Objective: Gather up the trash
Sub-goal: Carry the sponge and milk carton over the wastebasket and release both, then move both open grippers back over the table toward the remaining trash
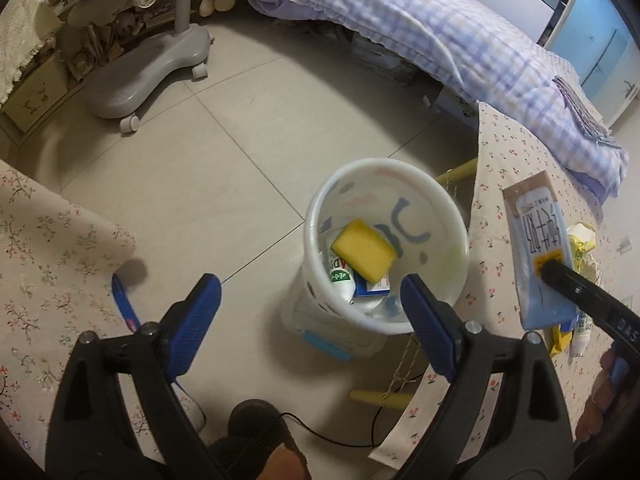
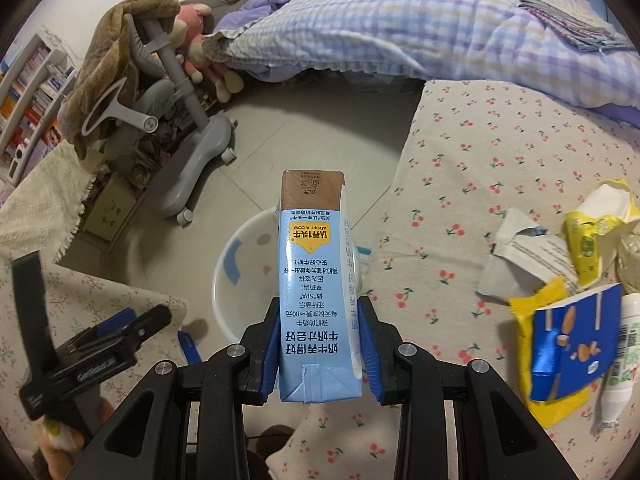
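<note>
A home bedroom: quilted bed [image 2: 400, 28], stuffed toys [image 2: 196, 44], bookshelf [image 2: 28, 92], tiled floor [image 1: 200, 152].

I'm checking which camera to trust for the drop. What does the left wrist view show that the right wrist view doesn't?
Only the left wrist view shows the bin's contents: a yellow sponge and small cartons, between the open left gripper fingers. Only the right wrist view shows the torn wrappers on the cherry-print cloth. Both show the white bin and the milk carton held in the right gripper.
</note>
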The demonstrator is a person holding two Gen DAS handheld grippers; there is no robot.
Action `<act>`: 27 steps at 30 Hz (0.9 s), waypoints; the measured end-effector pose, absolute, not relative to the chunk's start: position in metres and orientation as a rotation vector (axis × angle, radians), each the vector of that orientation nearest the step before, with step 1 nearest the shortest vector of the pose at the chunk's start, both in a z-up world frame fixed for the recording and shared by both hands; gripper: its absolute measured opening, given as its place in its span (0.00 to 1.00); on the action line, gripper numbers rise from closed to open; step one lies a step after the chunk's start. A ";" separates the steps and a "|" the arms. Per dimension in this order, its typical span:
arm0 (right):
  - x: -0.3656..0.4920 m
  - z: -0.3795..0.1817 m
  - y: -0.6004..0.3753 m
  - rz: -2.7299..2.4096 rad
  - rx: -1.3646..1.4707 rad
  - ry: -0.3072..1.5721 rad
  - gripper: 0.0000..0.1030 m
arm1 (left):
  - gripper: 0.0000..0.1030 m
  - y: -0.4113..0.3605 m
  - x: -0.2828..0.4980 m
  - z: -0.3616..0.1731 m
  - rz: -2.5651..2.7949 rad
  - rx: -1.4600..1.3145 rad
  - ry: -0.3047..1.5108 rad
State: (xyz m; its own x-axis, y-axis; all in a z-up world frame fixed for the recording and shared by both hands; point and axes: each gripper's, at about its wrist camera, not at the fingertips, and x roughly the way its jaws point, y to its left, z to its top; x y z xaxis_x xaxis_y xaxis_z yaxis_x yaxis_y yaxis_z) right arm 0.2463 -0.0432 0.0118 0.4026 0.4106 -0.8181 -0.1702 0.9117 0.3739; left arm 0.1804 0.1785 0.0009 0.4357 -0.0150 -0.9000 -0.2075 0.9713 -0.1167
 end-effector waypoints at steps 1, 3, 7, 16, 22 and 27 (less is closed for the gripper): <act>0.248 0.010 -0.040 0.370 0.247 1.103 0.35 | 0.89 0.182 0.179 0.001 0.126 -0.228 1.119; 0.251 0.007 -0.034 0.371 0.244 1.110 0.35 | 0.89 0.185 0.178 0.001 0.127 -0.239 1.123; 0.256 0.002 -0.025 0.370 0.238 1.116 0.35 | 0.89 0.189 0.175 0.003 0.133 -0.260 1.119; 0.251 0.012 -0.022 0.387 0.230 1.063 0.64 | 0.89 0.187 0.173 0.004 0.133 -0.260 1.116; 0.244 0.013 -0.041 0.340 0.197 1.066 0.68 | 0.89 0.180 0.171 0.003 0.127 -0.237 1.113; 0.234 0.020 -0.063 0.305 0.181 1.051 0.71 | 0.89 0.170 0.168 0.003 0.109 -0.221 1.100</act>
